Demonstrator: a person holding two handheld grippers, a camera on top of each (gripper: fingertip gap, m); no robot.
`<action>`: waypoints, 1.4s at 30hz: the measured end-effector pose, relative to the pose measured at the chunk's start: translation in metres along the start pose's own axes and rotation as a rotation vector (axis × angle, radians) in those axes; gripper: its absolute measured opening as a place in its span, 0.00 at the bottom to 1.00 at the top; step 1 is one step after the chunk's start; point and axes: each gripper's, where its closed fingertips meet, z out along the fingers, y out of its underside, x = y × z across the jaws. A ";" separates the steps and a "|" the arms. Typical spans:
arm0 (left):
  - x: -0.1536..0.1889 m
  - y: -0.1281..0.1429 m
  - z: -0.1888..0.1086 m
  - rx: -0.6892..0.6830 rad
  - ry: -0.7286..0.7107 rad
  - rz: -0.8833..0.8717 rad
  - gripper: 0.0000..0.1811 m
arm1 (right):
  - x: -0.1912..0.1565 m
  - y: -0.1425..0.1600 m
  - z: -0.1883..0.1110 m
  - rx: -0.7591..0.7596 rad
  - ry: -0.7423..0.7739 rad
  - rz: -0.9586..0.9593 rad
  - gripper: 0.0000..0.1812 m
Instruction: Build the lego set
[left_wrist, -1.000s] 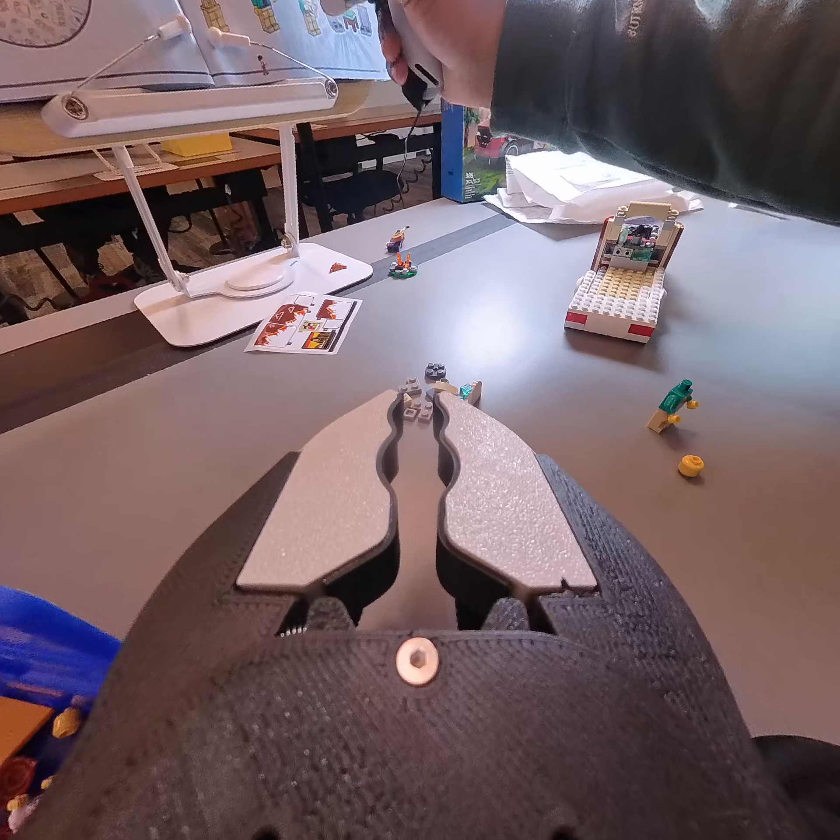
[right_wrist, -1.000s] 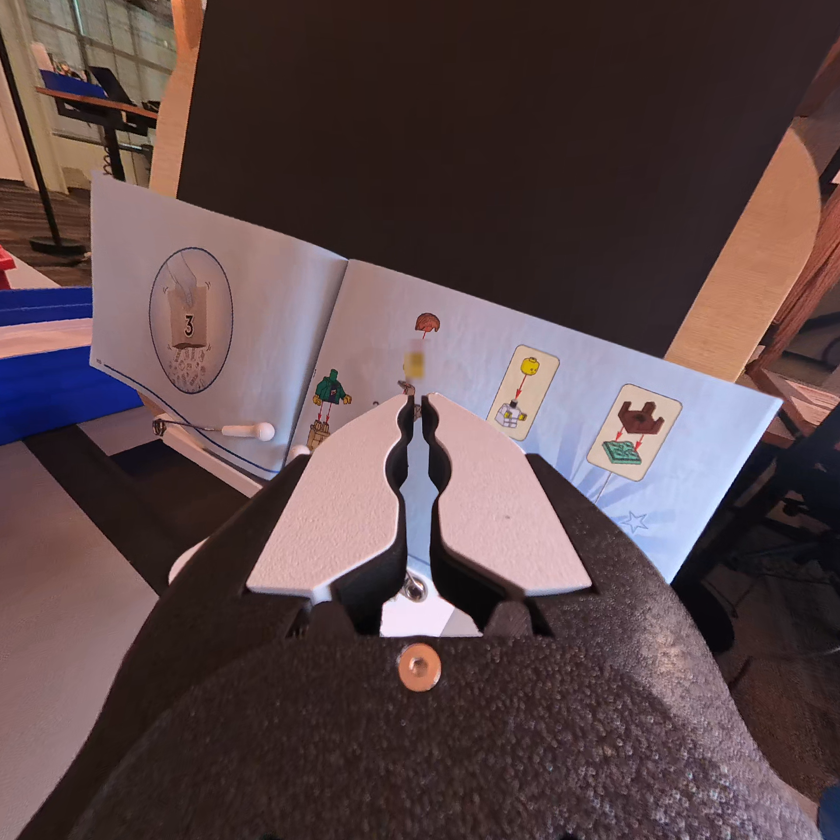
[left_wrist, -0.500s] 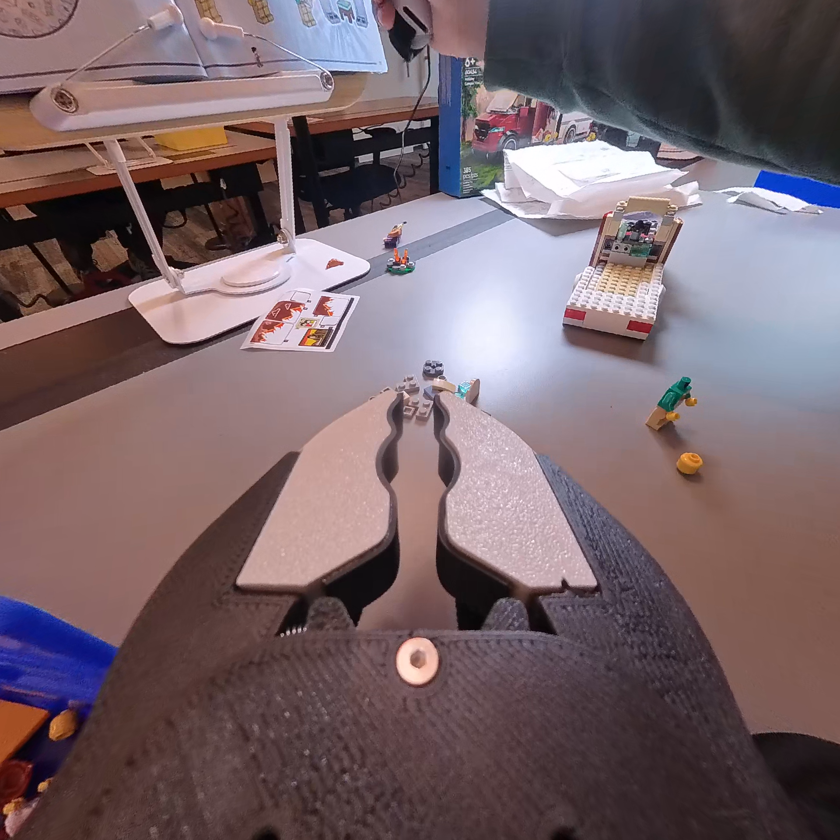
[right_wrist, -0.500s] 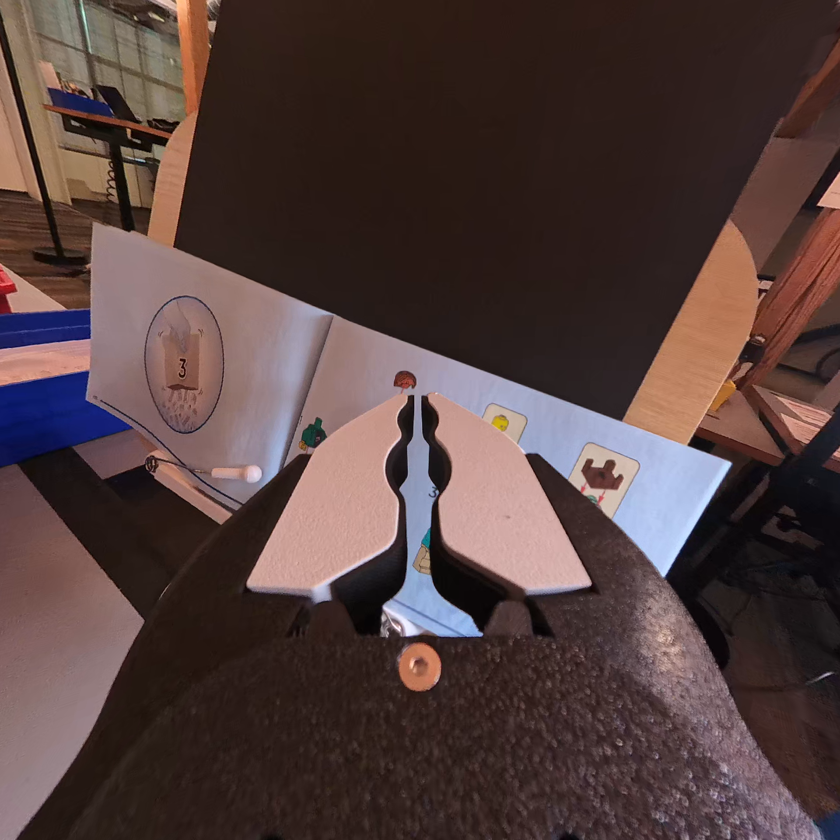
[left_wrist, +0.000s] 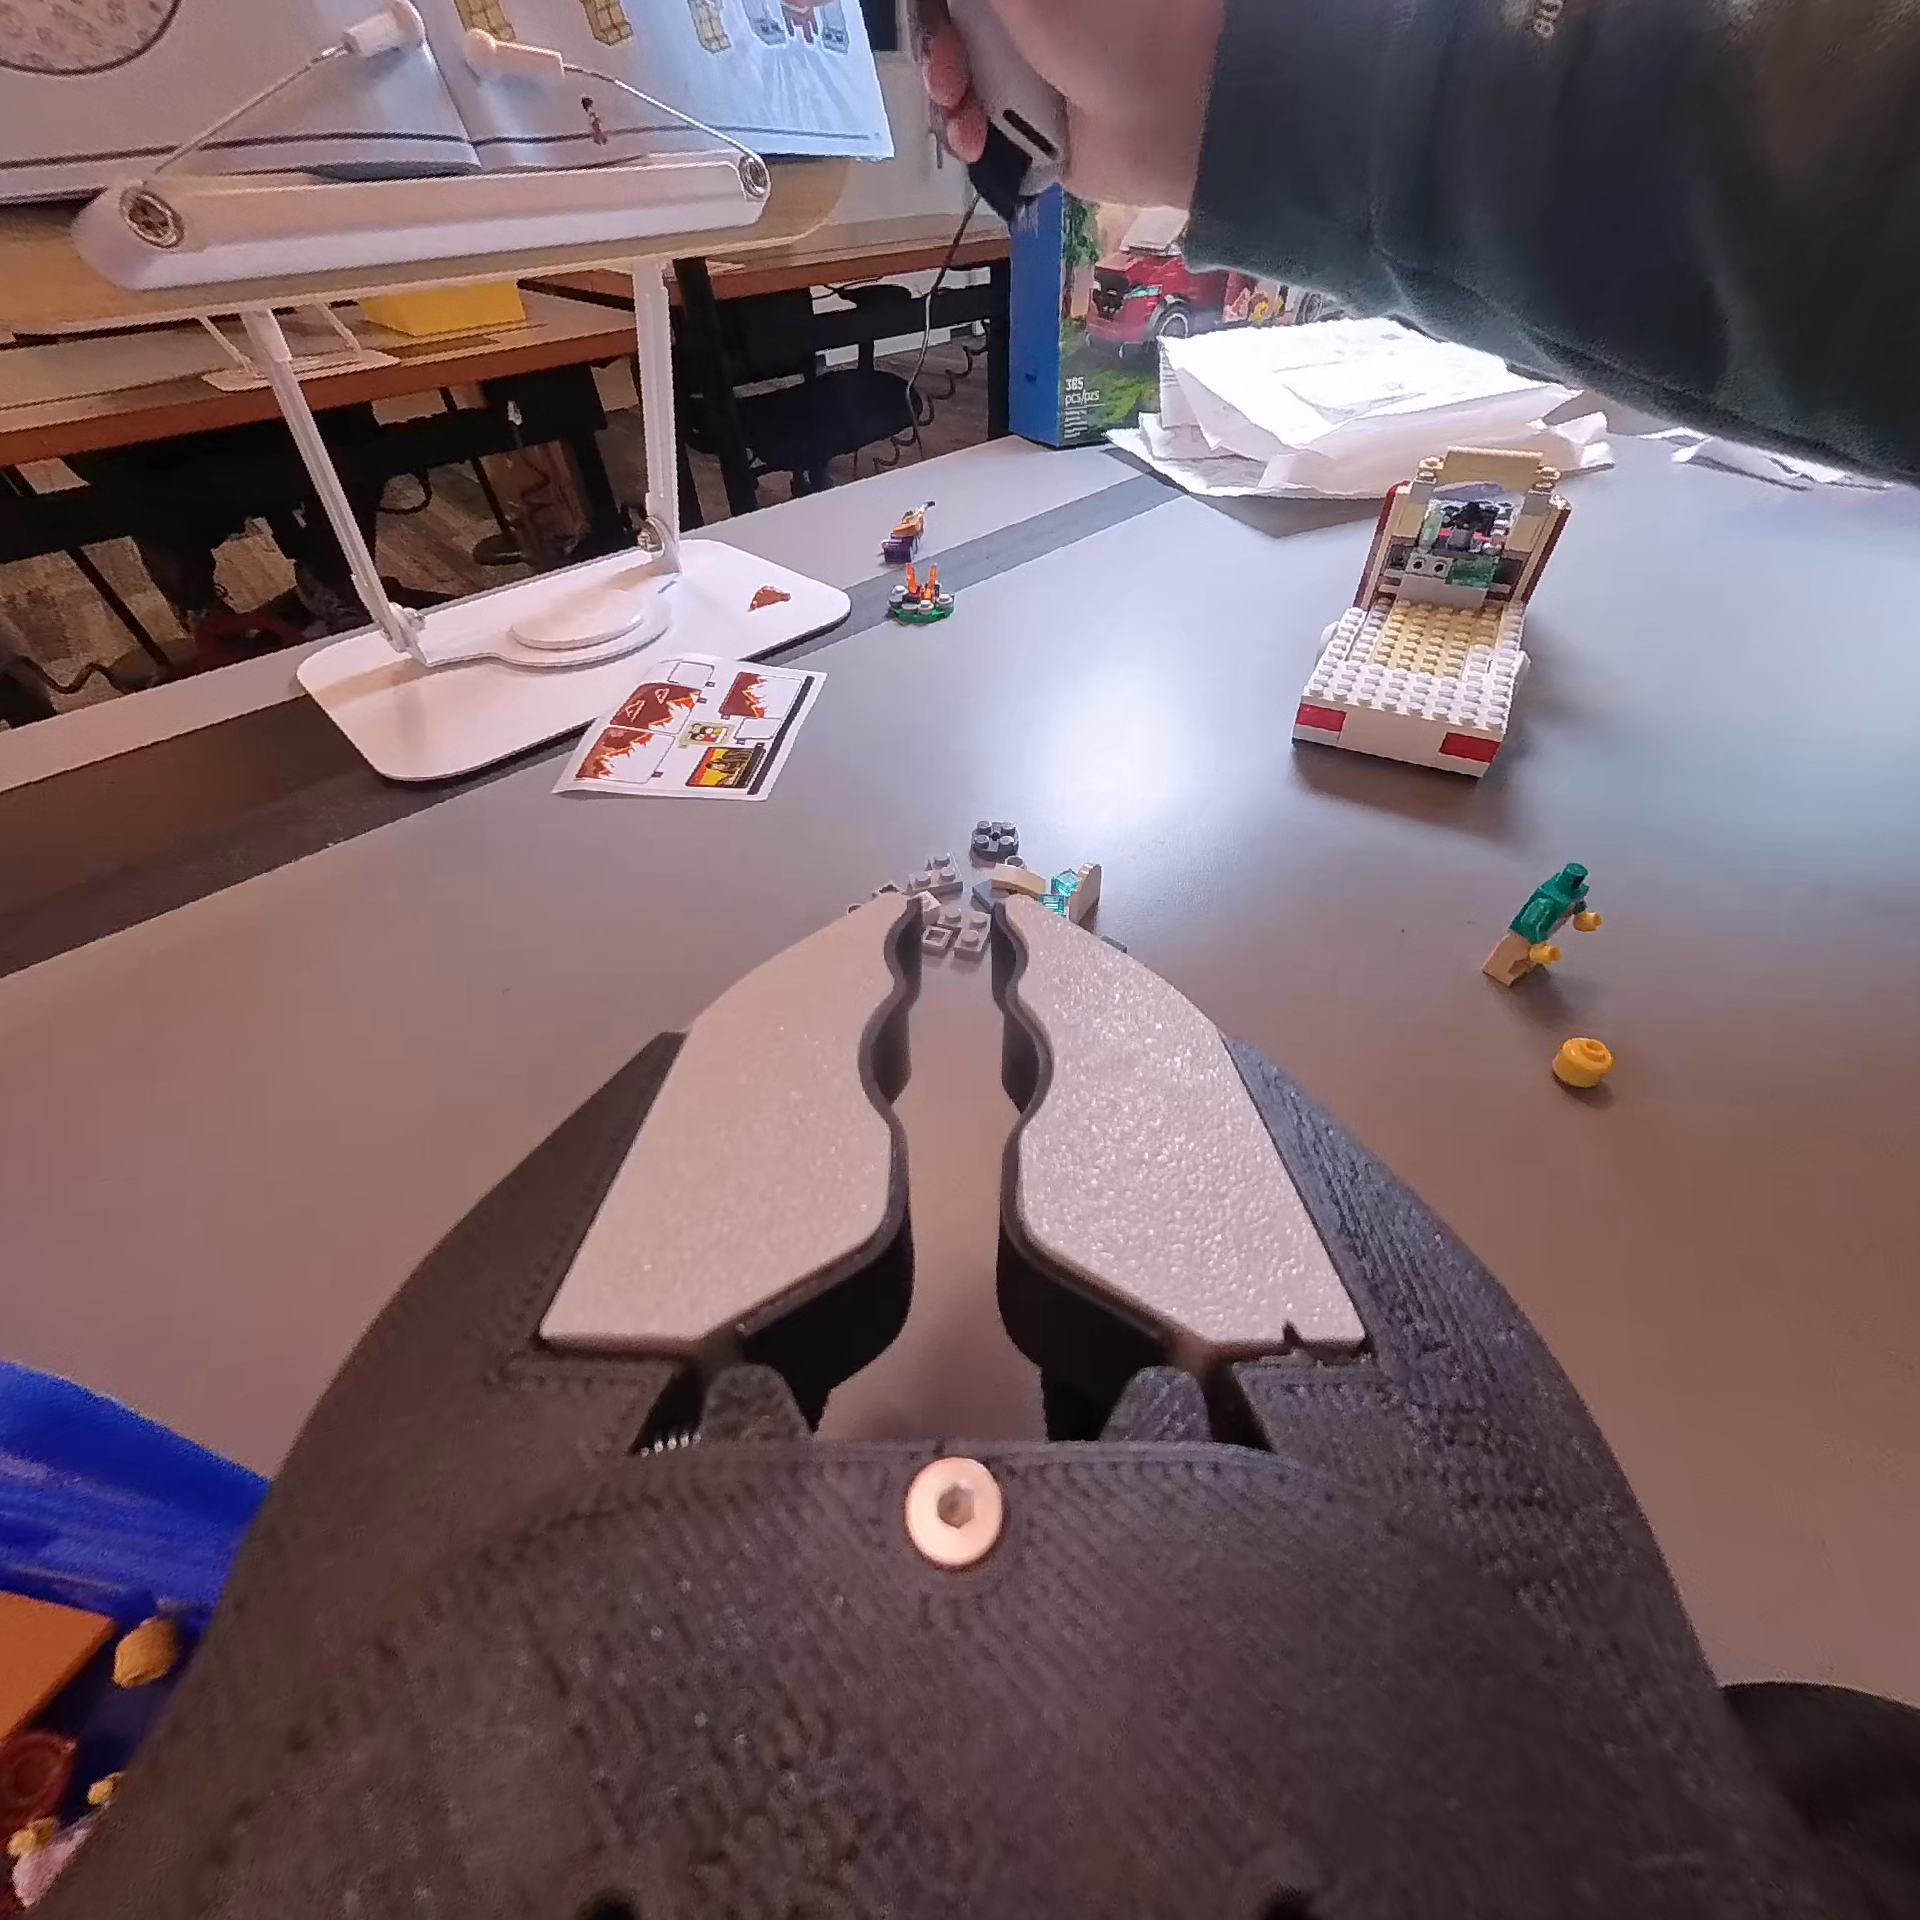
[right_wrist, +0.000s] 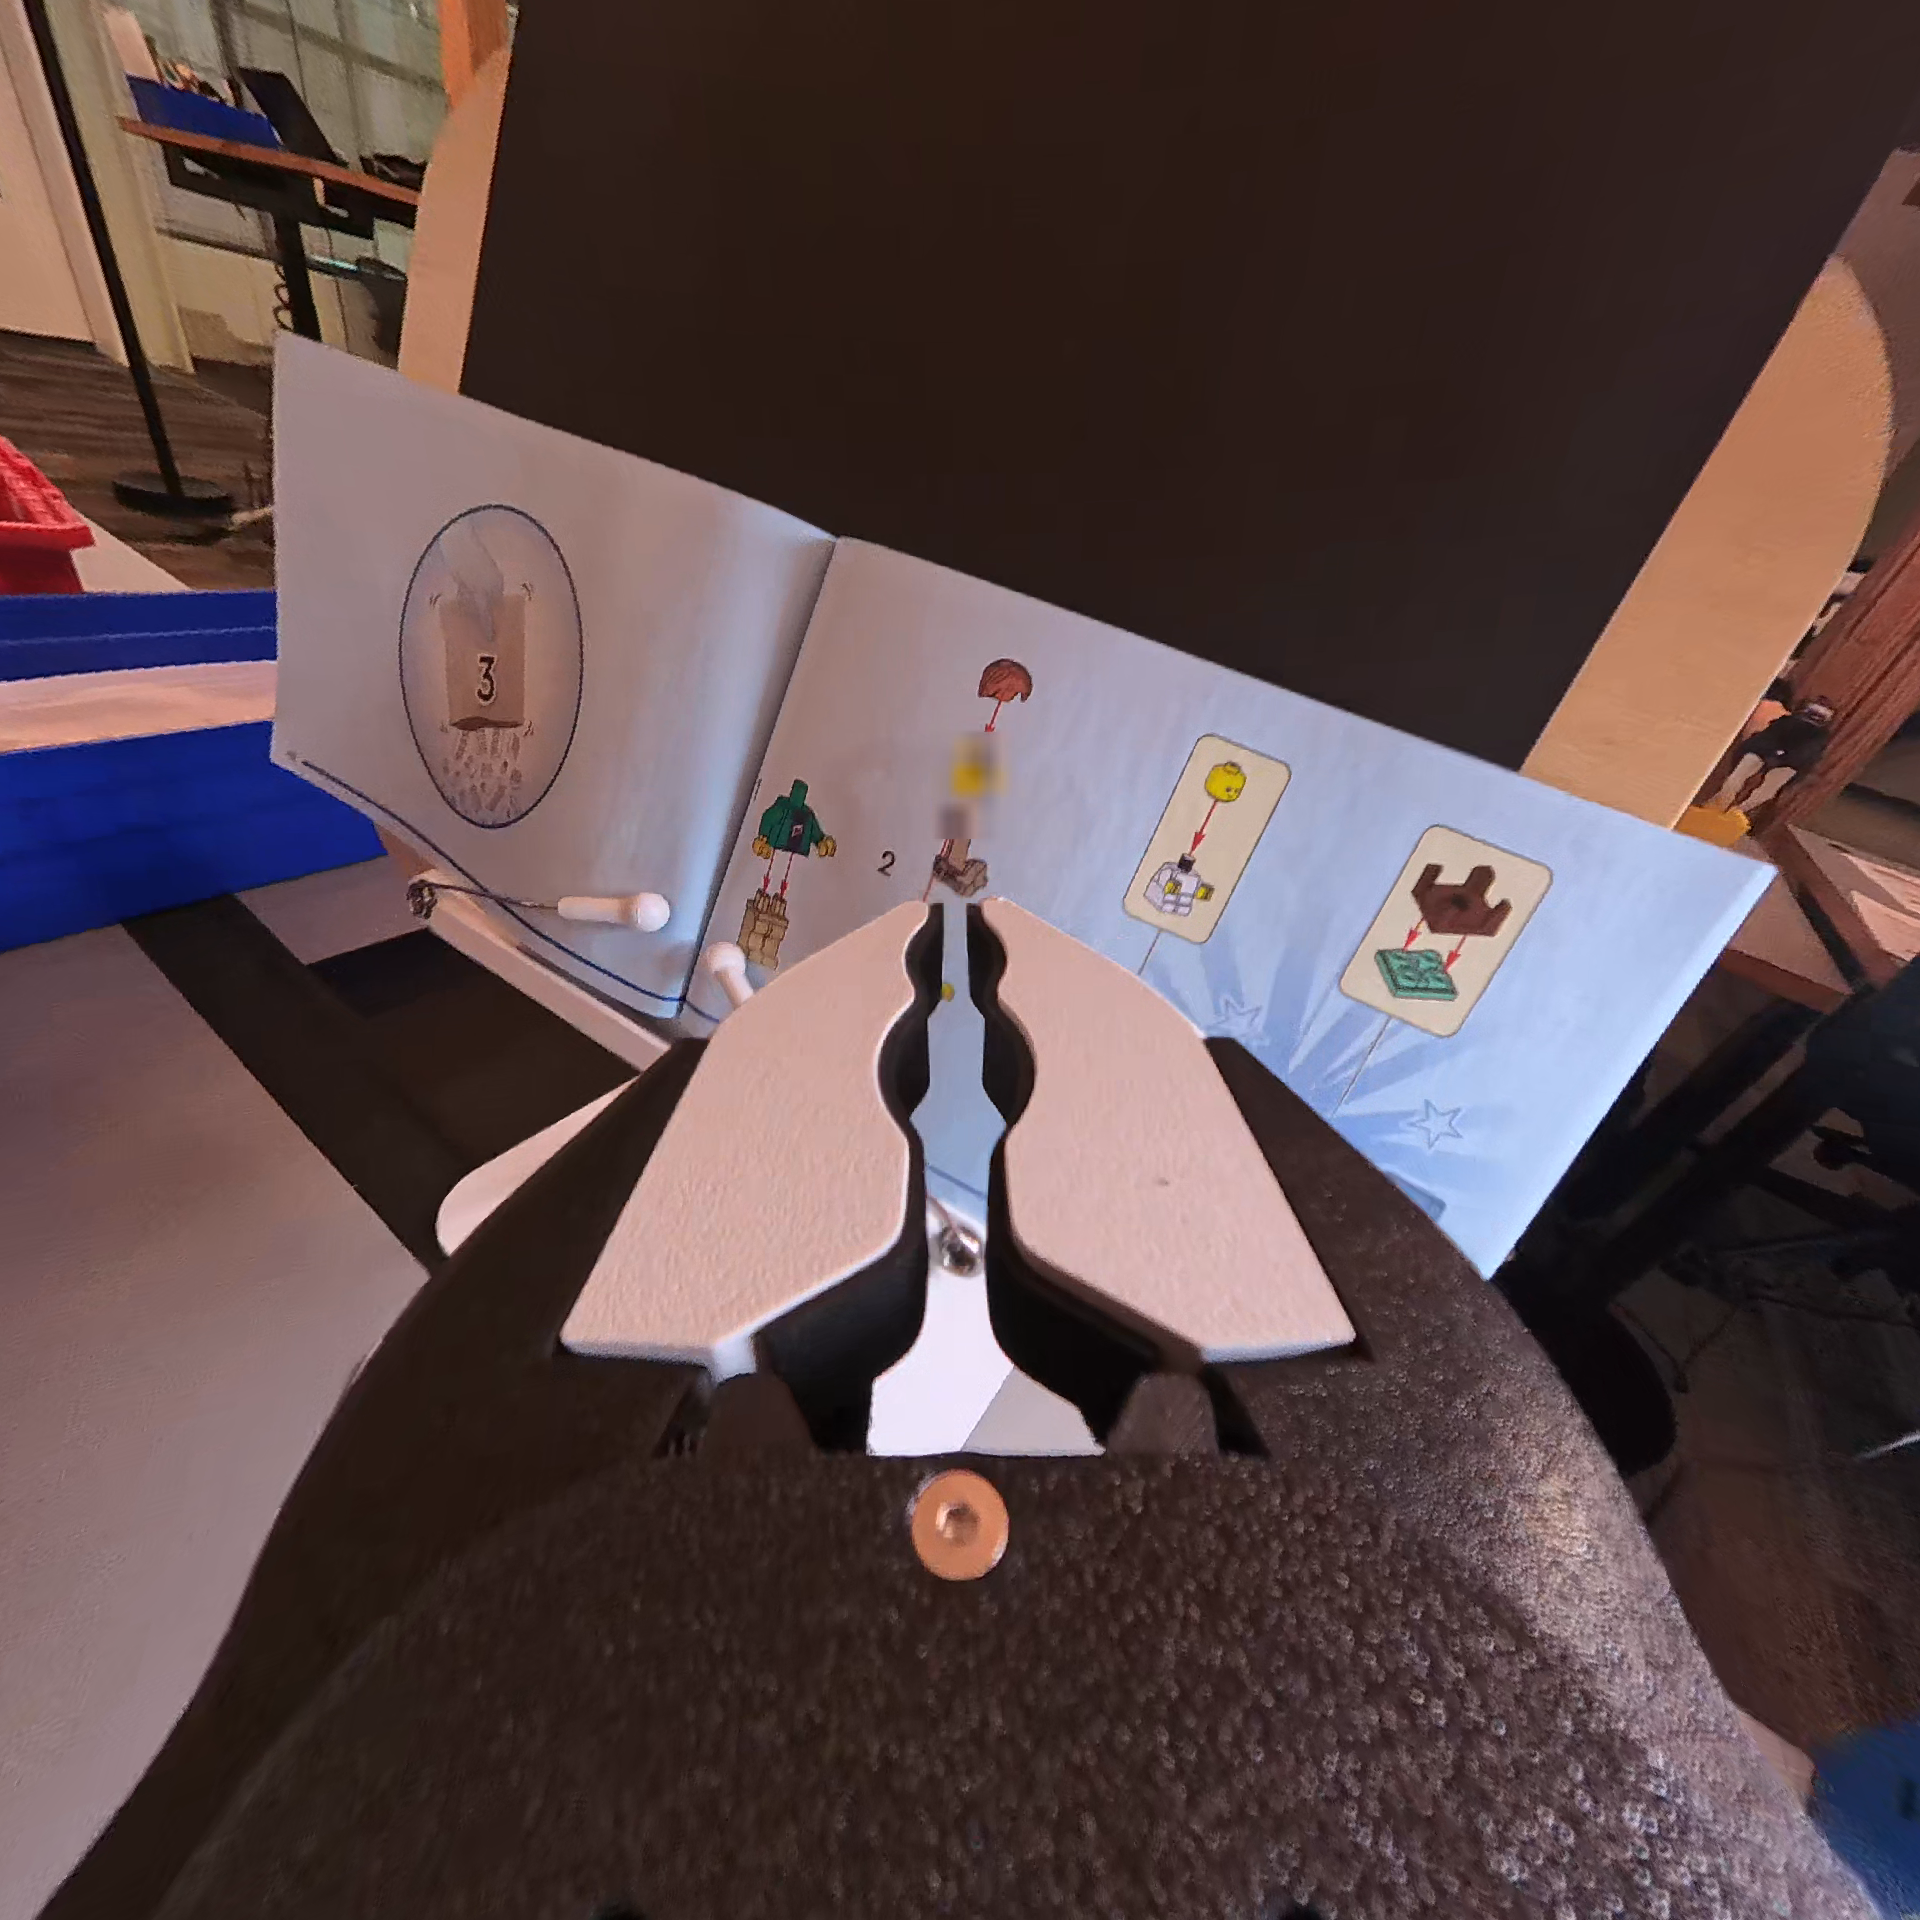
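Note:
My left gripper (left_wrist: 958, 914) hovers low over the grey table (left_wrist: 416, 1039), its jaws nearly closed with nothing between them. Just past its tips lies a small pile of grey plates (left_wrist: 940, 875) and a teal and tan piece (left_wrist: 1070, 891). To the right lie a green and tan minifigure body (left_wrist: 1543, 920) and a yellow head (left_wrist: 1581, 1062). A partly built white and tan vehicle (left_wrist: 1413, 665) stands farther back. My right gripper (right_wrist: 954, 909) is held up, nearly closed and empty, facing the open instruction booklet (right_wrist: 1143, 831). A hand (left_wrist: 1091, 94) holds it at the top of the left wrist view.
A white book stand (left_wrist: 561, 644) holds the booklet at the back left, with a sticker sheet (left_wrist: 691, 727) beside its base. A small campfire build (left_wrist: 920, 597), the set's box (left_wrist: 1101, 312) and white paper bags (left_wrist: 1340, 405) lie beyond. A blue bin (left_wrist: 94, 1507) is near left. My hands' fingertips stand some 35 cm from each other. To reach the yellow head (left_wrist: 1581, 1062) in a straight line is about 15 cm for my left fingers, about 45 cm for my right.
The right gripper drew back and tilted up from the booklet half a second ago, then came back closer to the page. The left gripper has hardly moved.

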 end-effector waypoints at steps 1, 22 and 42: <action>0.000 0.000 0.000 0.000 0.000 -0.001 0.07 | -0.004 0.003 -0.003 -0.009 -0.013 0.006 0.02; 0.003 -0.005 -0.002 0.015 -0.017 0.042 0.07 | -0.133 0.092 -0.261 -0.140 -0.180 0.041 0.05; -0.225 -0.018 -0.192 -0.701 -0.408 0.120 0.14 | -0.060 0.096 -0.318 -0.035 0.015 0.304 0.10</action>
